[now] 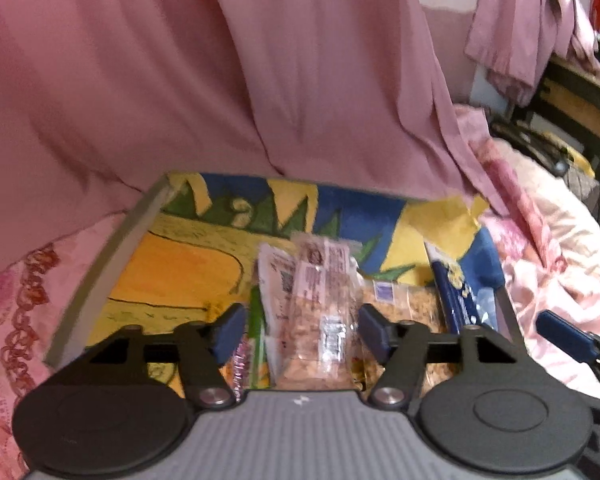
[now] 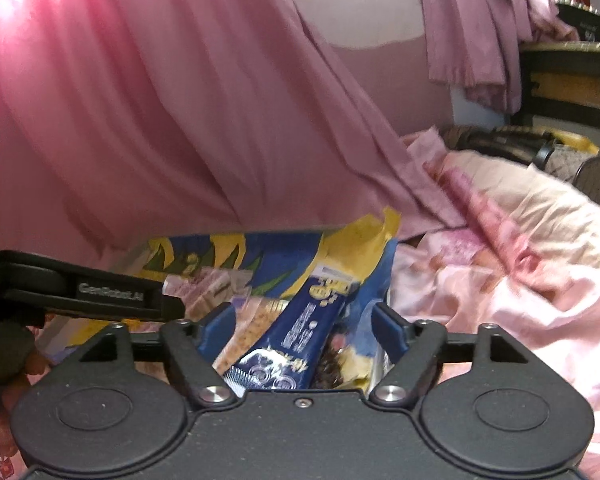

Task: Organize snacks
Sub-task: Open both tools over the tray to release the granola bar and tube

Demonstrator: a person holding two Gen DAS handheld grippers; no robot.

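Between the open left gripper (image 1: 302, 330), a clear nut bar packet (image 1: 320, 320) lies in the colourful cardboard box (image 1: 100, 280). Only the right view shows the dark blue snack packet (image 2: 296, 336) between the open right gripper (image 2: 304, 330).

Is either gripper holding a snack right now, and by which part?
Nothing is held. The left gripper stands open over the clear snack packet; the right gripper open over the blue packet.

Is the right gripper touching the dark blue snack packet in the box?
Apart. The right wrist view shows the right gripper with its jaws spread, and open space between each pad and the dark blue packet lying between them.
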